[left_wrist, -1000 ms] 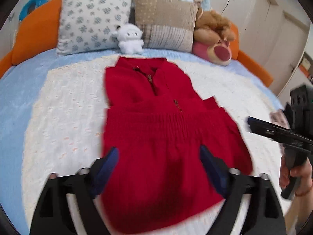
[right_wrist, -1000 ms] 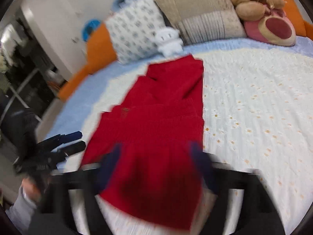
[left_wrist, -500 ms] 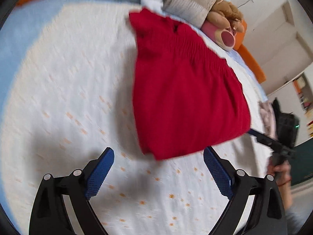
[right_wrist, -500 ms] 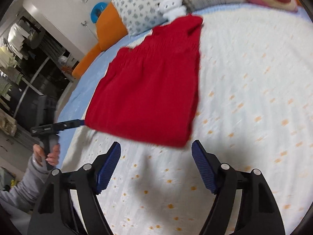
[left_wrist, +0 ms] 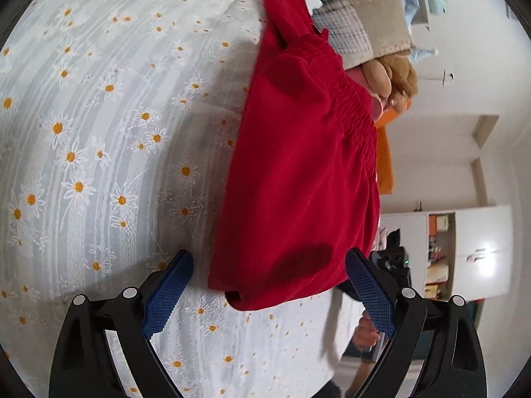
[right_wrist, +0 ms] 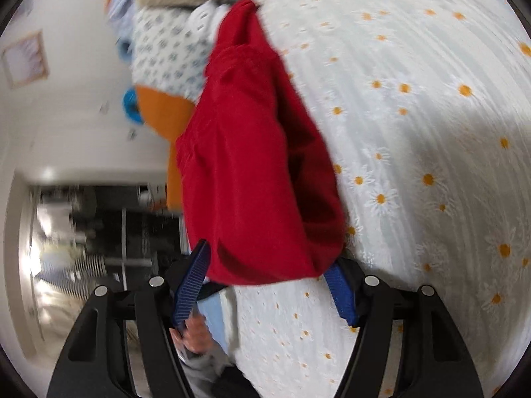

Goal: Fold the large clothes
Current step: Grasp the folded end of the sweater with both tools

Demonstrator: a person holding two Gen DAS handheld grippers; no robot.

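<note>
Nearest in each wrist view, the left gripper [left_wrist: 267, 293] and the right gripper [right_wrist: 265, 285] are seen spread wide, nothing clamped between the blue pads, each set at a near hem corner of the red garment [left_wrist: 298, 172]. The garment is laid lengthwise on the daisy-print bedspread [left_wrist: 99, 132], its gathered waist and collar running away toward the pillows [left_wrist: 365, 16]. It is judged soft, light and limp; a pinch through both layers at the hem corners is advised.
</note>
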